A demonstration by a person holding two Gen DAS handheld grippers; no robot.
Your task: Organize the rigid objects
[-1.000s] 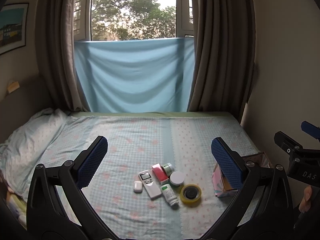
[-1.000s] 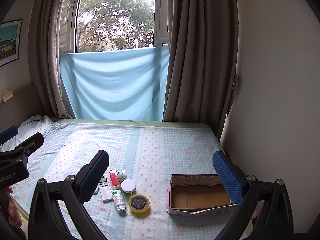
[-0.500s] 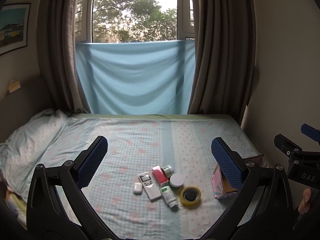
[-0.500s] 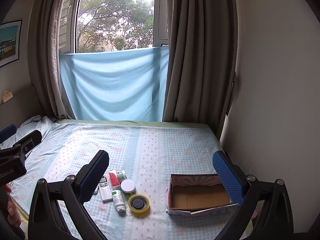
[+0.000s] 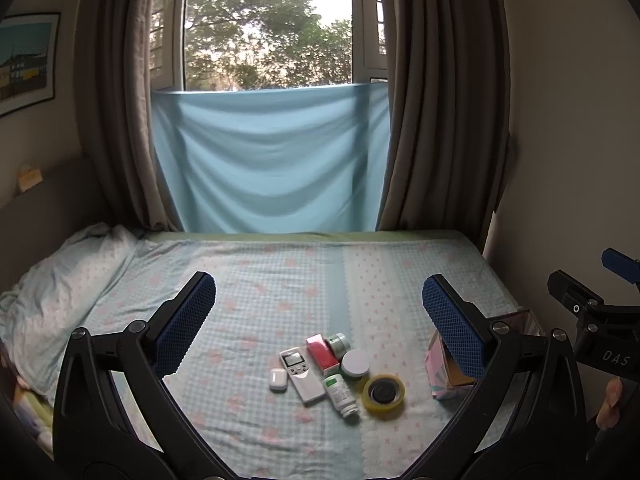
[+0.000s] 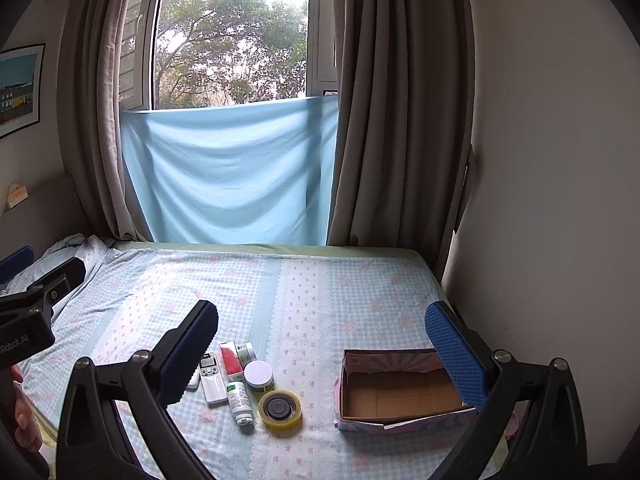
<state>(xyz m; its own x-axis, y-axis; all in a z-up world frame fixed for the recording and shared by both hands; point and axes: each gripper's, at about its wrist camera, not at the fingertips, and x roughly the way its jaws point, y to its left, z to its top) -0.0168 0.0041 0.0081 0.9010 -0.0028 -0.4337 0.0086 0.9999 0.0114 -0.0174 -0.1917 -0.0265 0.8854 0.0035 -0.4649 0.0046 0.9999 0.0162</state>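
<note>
A cluster of small objects lies on the bed: a yellow tape roll (image 5: 383, 393) (image 6: 280, 407), a white pill bottle (image 5: 340, 395) (image 6: 239, 401), a white remote (image 5: 301, 375) (image 6: 212, 378), a white earbud case (image 5: 277, 379), a red box (image 5: 322, 353) (image 6: 231, 361), a white-lidded jar (image 5: 355, 364) (image 6: 259, 376) and a green jar (image 5: 339, 344) (image 6: 246, 353). An open, empty cardboard box (image 6: 400, 394) (image 5: 450, 368) stands to their right. My left gripper (image 5: 319, 318) and right gripper (image 6: 322, 342) are both open, empty, held above the bed short of the objects.
The bed (image 5: 260, 280) has a checked light-blue sheet and a rumpled pillow (image 5: 60, 280) at the left. A wall (image 6: 540, 200) runs close along the bed's right side. Curtains and a window with a blue cloth (image 5: 272, 160) stand behind.
Both views have shifted only slightly; the left view tilted up a little. The objects have not moved and both grippers stay open.
</note>
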